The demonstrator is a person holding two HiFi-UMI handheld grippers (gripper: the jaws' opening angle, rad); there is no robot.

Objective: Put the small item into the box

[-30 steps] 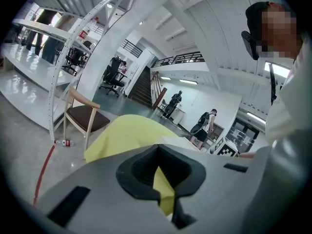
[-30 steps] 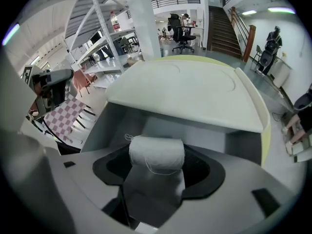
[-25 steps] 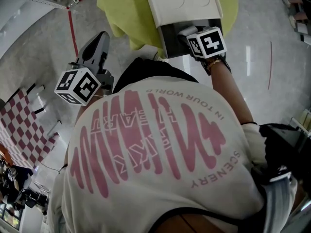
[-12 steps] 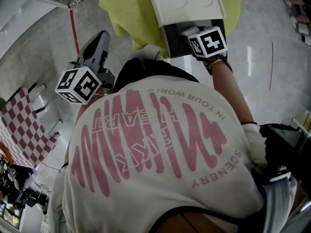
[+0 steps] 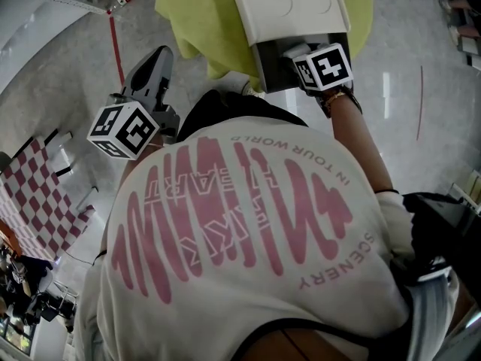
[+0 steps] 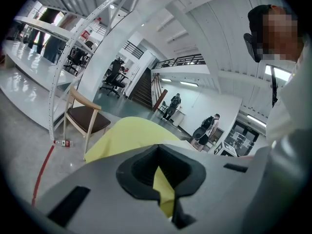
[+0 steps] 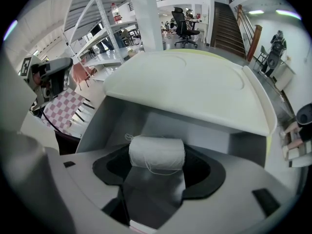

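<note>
over the last second almost nothing is changing. the right tongs [image 7: 155, 173] are staying in the same spot over the open white box [image 7: 195, 91], the marker cube is hardly drifting against the box's pale lid [image 5: 289, 10], and the left tongs [image 5: 159, 57] are hanging where they were. this is looking like a pause at the drop point, not travel. the carrying part of the task seems to be done, and only the letting go is waiting.

the right tongs are clamping a small roll of white thread [image 7: 157, 152] at their very tips. each jaw is pressing on one flat end of it. just beyond and below those tips the grey inner wall of the box is showing, so the roll is hovering inside the box mouth, under the forward edge of the lid, and is not yet lying on the floor.

the roll's long axis is running straight across from one jaw to the other, crosswise to the way the tongs are pointing and roughly level. its rounded side is facing back along the jaws, and a loose strand is trailing off the front.

the left tongs are squeezed together on nothing, with only a sliver of the yellow cloth [image 6: 131, 135] showing through the slit. they are being held well apart from the box.
</note>
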